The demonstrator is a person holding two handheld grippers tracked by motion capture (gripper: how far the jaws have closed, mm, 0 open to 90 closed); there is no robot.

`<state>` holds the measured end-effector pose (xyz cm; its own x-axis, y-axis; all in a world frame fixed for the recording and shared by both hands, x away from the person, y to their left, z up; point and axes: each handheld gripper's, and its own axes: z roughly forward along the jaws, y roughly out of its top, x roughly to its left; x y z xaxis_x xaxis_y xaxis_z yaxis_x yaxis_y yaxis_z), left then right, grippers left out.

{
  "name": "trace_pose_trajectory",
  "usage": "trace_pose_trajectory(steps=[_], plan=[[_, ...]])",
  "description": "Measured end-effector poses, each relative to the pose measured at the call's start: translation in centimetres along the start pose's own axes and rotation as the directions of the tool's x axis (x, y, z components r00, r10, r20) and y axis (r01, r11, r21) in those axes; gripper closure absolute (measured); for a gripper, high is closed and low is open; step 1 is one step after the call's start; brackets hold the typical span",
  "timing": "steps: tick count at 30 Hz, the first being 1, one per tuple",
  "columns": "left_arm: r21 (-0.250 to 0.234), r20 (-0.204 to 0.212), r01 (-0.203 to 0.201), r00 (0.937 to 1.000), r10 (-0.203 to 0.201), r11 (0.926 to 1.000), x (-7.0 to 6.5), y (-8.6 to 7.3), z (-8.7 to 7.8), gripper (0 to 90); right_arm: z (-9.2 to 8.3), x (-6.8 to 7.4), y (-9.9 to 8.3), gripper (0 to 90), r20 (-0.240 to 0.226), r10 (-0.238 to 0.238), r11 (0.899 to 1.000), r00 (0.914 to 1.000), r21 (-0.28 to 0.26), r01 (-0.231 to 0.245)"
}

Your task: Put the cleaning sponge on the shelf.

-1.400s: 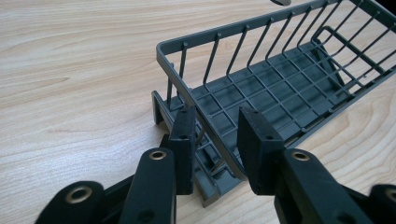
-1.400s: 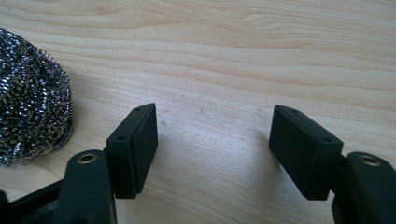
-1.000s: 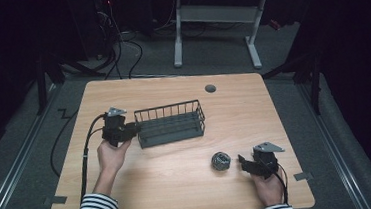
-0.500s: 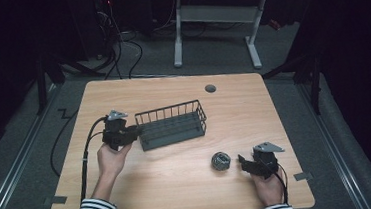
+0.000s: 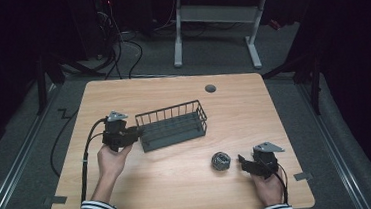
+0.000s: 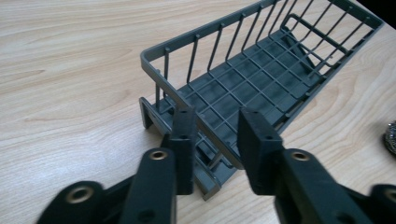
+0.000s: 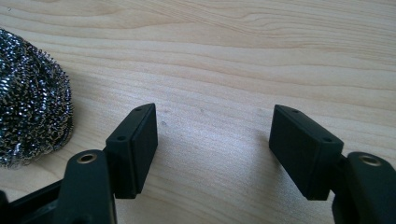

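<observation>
From the high view, the left gripper [image 5: 134, 134] sits at the left end of the dark grey wire basket [image 5: 173, 125], mid-frame on the light wooden bench [image 5: 180, 195]. The right gripper [image 5: 240, 161] rests lower right, beside the steel wool scouring ball [image 5: 220, 160].

In the left gripper view, its jaws have just been opening and now straddle the basket's rim [image 6: 187, 105] without pressing it; backing straight off should avoid snagging the wires.

In the right gripper view, its 2 jaws stand spread over bare wood, the ball [image 7: 32, 98] at left. Open bench lies ahead.
</observation>
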<state>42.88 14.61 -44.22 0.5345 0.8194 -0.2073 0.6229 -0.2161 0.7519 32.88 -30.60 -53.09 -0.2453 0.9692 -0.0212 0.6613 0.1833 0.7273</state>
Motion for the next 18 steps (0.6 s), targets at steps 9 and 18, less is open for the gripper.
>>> trace_pose_trajectory(steps=[9,18], plan=[[-0.071,-0.032,0.001,0.9995,-0.003,0.9975,0.6,0.1,-2.2,35.2,0.0,0.0,0.0,32.8,0.000,0.000,1.000,1.0000,0.000,0.000],[-0.097,-0.053,-0.022,0.9984,0.017,0.9950,1.6,-1.7,-4.2,32.7,0.0,0.0,0.0,32.8,-0.001,0.000,1.000,1.0000,0.000,0.000]])
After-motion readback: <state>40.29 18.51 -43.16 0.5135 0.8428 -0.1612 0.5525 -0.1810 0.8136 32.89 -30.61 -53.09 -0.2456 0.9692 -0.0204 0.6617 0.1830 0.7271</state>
